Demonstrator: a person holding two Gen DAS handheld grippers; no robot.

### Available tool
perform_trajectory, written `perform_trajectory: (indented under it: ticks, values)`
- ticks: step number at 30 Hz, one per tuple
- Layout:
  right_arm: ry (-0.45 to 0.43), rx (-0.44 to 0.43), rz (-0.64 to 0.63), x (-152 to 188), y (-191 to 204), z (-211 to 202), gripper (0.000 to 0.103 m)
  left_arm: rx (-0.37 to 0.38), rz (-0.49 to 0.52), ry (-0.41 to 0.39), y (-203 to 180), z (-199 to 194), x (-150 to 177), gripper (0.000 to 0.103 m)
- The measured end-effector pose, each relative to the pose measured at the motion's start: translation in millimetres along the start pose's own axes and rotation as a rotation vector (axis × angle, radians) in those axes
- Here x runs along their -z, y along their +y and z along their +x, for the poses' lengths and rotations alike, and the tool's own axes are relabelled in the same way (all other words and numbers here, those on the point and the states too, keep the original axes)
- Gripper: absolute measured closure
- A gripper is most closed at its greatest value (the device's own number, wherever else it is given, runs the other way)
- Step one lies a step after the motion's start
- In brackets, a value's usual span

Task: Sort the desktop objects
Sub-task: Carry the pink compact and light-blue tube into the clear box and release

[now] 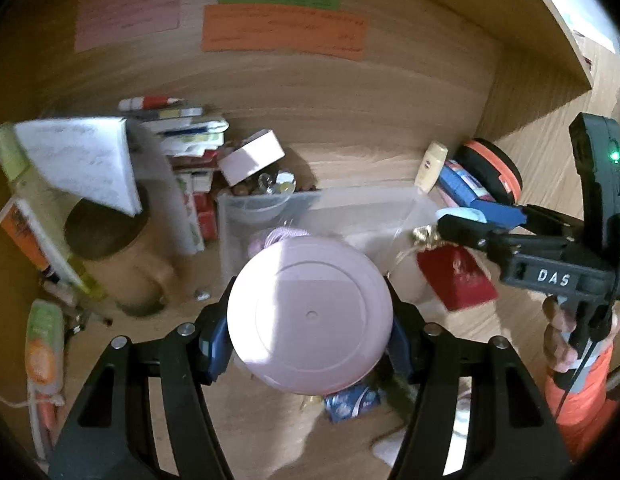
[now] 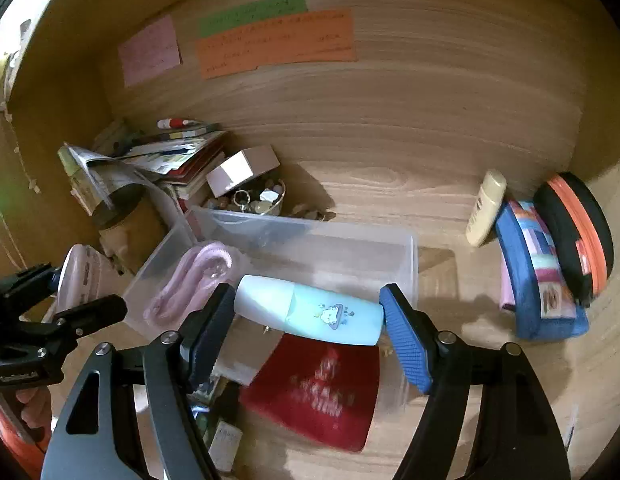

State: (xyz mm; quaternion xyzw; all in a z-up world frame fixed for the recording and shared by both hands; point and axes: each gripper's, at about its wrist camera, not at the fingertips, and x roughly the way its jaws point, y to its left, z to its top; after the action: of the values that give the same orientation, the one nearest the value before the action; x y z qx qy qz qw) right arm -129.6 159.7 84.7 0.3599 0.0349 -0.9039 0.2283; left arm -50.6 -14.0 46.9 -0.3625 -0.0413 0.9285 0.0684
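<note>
My left gripper is shut on a round pale pink container, flat face toward the camera, held above the desk. It shows at the left edge of the right wrist view too, as a pink disc in the left gripper. My right gripper is shut on a light blue bottle with a cloud picture, lying crosswise between the pads. In the left wrist view the right gripper reaches in from the right with that bottle. A clear plastic bin holding a pink coiled thing stands just beyond both.
A red pouch lies below the bottle. Books and papers, a pink box and a bowl of trinkets crowd the back left. A cream tube, a blue pouch and an orange-black case lean at right. Tubes lie at left.
</note>
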Motion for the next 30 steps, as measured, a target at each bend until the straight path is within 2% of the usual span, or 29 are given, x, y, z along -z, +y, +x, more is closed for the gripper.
perform_trajectory:
  ticks: [7,13,20,30]
  values:
    - [0.008,0.06,-0.065,-13.2,4.8,16.8,0.032,0.013,0.006,0.022,-8.0,26.7,-22.8,0.04]
    - [0.067,0.131,-0.099,-9.6,-2.6,44.4,0.032,0.013,-0.017,0.07,-5.5,56.1,-37.2,0.04]
    - [0.089,0.187,-0.138,-10.9,-5.2,62.5,0.032,0.014,-0.034,0.113,-5.8,85.7,-42.0,0.04]
    - [0.116,0.154,-0.134,-7.3,-7.5,78.9,0.032,0.044,-0.034,0.143,-7.0,100.7,-39.0,0.04]
